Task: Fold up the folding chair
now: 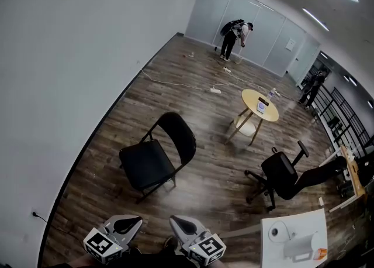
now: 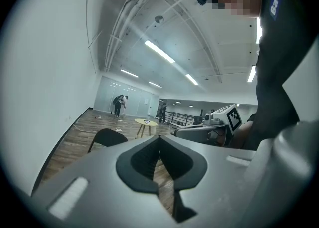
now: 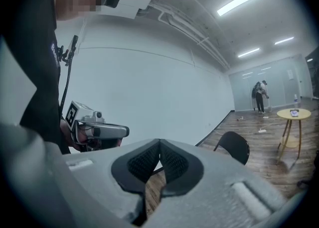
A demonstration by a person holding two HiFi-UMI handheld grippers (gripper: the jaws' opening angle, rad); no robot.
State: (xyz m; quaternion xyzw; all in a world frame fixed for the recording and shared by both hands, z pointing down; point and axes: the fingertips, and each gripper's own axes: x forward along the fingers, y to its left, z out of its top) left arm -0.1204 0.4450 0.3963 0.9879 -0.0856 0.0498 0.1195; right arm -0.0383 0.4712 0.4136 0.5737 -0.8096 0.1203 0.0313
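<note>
The folding chair [image 1: 158, 158] is showing black, on a floor [image 1: 193, 94] showing brown wood planks. Far right, the round table [image 1: 260, 105] is looking pale yellow. The left gripper [image 1: 133, 221] and the right gripper [image 1: 177, 221] are carrying black-and-white square markers.

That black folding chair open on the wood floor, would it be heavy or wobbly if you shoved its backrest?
Probably light for its size: the folding chair looks thin-framed and slim. Pushed on the backrest, it would likely slide over the wooden floor or tip backwards. Being open, it might also start folding.
</note>
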